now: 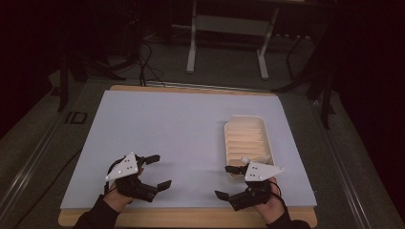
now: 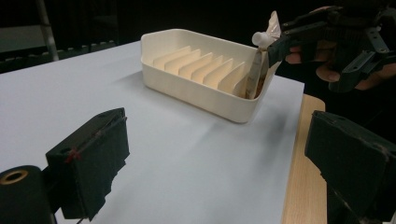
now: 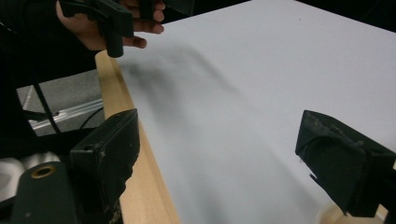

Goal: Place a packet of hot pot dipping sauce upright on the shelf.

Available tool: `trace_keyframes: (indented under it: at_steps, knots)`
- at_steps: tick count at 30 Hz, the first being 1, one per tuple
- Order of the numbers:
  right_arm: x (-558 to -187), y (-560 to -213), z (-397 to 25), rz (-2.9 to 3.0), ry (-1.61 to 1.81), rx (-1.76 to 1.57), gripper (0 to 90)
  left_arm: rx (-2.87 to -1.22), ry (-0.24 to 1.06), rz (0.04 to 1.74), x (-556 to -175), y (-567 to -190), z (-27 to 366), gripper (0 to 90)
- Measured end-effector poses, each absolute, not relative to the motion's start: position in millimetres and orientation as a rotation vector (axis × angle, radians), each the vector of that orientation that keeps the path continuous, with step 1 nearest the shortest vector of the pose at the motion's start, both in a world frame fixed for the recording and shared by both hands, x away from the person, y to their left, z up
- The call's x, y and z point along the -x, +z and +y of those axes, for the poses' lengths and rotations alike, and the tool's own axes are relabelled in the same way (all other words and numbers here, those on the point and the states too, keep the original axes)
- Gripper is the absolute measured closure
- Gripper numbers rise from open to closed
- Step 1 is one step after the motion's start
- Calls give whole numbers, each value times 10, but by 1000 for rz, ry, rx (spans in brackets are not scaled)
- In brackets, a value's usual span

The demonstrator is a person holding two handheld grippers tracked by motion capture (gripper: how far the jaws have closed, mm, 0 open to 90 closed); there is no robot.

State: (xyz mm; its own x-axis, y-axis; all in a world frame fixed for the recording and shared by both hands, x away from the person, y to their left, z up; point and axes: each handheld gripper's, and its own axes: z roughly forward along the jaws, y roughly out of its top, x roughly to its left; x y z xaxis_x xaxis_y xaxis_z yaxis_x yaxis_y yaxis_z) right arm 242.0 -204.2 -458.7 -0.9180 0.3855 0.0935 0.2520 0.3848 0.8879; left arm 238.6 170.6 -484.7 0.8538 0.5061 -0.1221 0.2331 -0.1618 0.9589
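We're holding both tools low at the near edge of the pale blue mat [image 1: 181,129]. The left gripper [image 1: 155,171] is spread wide with nothing between its jaws, and so is the right gripper [image 1: 228,182]. The cream slotted tray [image 1: 267,133] sits just beyond the right gripper, a thin pale piece [image 2: 256,74] standing in its nearest slot. Our guess: approach it squarely, close gently and lift straight along the slot to avoid tipping the tray.
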Motion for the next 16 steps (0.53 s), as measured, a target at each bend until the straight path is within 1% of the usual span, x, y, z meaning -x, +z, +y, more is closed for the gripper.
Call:
trace_keyframes:
  at_steps: [16]
  knots:
    - [-2434,-4640,-2063,2495,1580,-539,146,-1756,254,568,-2381,-4892,1699,67]
